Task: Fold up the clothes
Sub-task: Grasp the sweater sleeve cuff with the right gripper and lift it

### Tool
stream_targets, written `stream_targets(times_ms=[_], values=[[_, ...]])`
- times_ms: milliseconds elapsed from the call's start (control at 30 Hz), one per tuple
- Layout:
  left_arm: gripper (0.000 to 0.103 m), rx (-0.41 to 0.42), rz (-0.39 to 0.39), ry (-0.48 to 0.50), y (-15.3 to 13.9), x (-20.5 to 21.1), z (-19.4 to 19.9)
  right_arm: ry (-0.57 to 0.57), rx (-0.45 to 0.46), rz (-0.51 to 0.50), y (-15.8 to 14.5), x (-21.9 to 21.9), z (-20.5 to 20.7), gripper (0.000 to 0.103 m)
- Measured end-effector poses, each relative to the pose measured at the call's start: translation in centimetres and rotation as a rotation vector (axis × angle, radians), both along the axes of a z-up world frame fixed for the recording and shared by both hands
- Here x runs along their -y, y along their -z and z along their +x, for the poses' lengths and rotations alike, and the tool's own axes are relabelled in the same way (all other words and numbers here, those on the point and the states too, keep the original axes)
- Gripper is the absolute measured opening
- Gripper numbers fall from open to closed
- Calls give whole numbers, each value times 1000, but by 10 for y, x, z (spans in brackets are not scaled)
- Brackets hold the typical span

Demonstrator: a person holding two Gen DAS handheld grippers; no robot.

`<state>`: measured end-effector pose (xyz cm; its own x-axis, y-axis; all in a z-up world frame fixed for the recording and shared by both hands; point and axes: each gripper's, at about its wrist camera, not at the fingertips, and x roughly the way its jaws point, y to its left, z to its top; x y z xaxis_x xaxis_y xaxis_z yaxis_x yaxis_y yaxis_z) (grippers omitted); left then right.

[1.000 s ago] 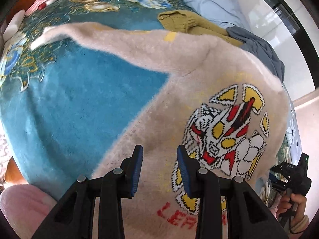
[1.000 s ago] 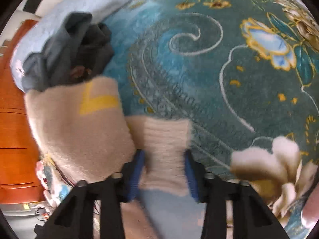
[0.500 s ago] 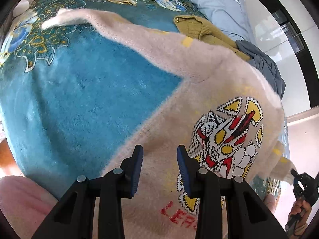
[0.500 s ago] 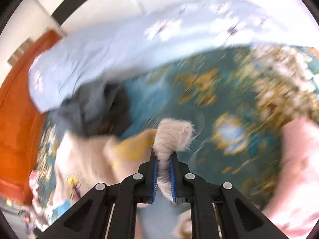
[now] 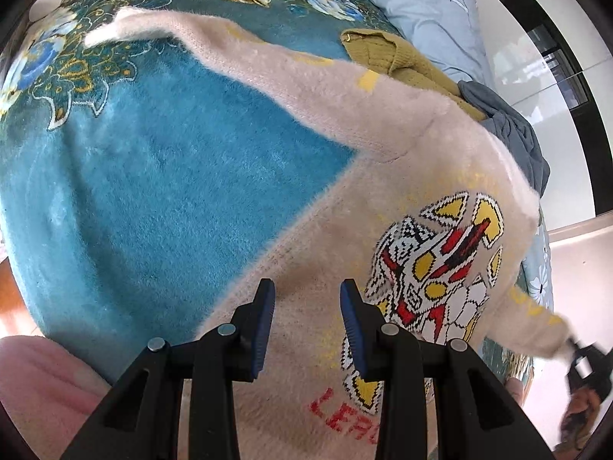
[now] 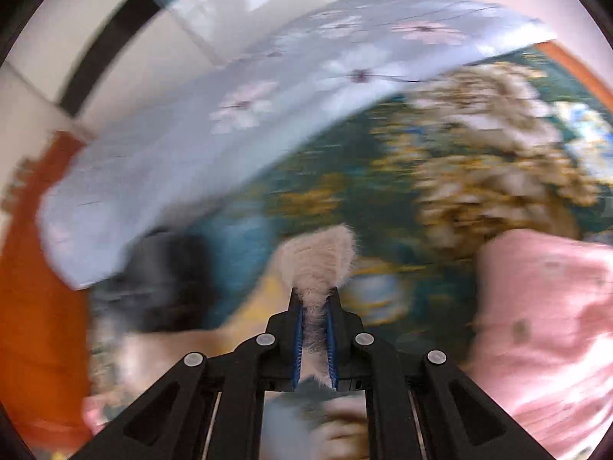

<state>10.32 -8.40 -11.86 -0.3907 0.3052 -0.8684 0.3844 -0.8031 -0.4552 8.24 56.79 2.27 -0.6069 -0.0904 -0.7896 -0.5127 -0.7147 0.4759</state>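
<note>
On the teal blanket point(image 5: 161, 191) lies the sweater point(image 5: 383, 176), my left gripper point(image 5: 306, 329) spread apart above its hem, my right gripper point(image 6: 315, 329) clamped on a cuff point(image 6: 318, 257) — a hard tug could slip the fluffy knit free.

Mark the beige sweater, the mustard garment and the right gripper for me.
beige sweater point(image 5: 383, 199): left wrist view, plain chest area above the robot print.
mustard garment point(image 5: 387, 55): left wrist view, folded knit near its top edge.
right gripper point(image 6: 314, 306): right wrist view, between the fingertips, shut on the sweater's cuff.
</note>
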Motion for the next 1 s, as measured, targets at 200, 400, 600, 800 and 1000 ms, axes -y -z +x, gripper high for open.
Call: stream_targets(times_ms=[200,400,600,800,1000], values=[[36,-8,21,-16,1,6,4,-253,-262,-200,-67,83,-40,11],[36,-20,53,-44,3,15,4,-505,-224,-176,-67,217,-106,11],[36,-27,85,-83,8,27,4,-635,-86,-146,-7,323,-124,11],[36,-38,127,-117,13,37,4,-699,35,-119,49,381,-140,11],[36,-31,147,-119,19,40,0,-742,110,-45,85,412,-153,11]])
